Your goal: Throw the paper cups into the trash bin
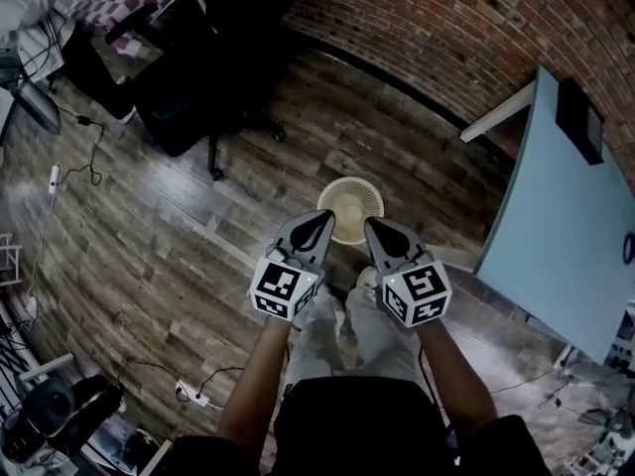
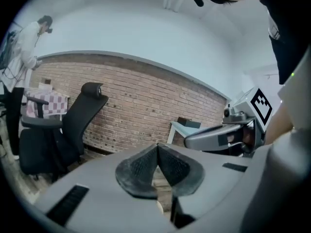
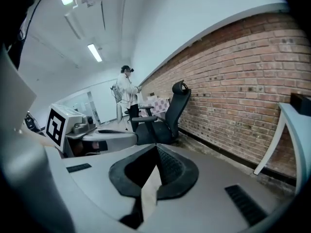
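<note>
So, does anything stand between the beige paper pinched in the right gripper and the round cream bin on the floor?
Nothing visible does. The right gripper holds the beige paper right by the open round cream bin; the black office chair stands well off to the side.

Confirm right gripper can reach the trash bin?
Probably yes: the right gripper, shut on a paper cup, hangs above the near rim of the trash bin; its open top looks unobstructed, and the left gripper sits clear alongside.
</note>
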Action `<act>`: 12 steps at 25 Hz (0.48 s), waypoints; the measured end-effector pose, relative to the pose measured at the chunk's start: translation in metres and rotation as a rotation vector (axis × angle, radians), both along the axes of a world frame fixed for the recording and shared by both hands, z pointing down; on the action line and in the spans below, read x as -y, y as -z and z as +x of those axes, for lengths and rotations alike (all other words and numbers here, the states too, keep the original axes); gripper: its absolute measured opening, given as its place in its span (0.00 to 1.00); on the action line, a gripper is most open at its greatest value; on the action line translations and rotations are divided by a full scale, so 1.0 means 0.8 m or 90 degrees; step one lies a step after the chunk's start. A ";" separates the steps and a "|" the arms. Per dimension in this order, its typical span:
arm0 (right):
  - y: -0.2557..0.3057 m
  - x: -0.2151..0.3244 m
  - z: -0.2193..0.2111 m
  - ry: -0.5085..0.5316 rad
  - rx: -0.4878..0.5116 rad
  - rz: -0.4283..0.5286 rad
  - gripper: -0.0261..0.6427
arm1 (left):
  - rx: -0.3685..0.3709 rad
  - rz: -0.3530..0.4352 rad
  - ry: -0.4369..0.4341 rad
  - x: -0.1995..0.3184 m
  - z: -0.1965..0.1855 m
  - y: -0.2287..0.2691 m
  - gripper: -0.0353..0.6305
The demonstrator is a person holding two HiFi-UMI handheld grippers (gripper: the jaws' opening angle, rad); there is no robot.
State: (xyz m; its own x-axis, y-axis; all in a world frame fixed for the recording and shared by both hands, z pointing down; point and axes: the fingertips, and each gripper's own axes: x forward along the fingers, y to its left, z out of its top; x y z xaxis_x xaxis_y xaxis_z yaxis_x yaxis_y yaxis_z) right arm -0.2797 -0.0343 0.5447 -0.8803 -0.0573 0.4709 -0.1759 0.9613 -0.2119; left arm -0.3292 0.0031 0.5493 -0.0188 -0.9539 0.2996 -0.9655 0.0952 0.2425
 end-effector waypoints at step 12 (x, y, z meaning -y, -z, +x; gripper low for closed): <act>0.120 -0.026 -0.017 -0.006 0.090 0.057 0.05 | 0.053 0.106 -0.004 -0.029 -0.001 0.129 0.07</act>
State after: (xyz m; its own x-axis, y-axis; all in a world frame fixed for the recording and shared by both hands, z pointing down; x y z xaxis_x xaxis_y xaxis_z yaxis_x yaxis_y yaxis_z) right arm -0.2934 -0.0131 0.4490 -0.9365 -0.1013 0.3356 -0.1589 0.9760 -0.1489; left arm -0.3297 0.0262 0.4461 -0.0310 -0.9904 0.1350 -0.9832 0.0545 0.1739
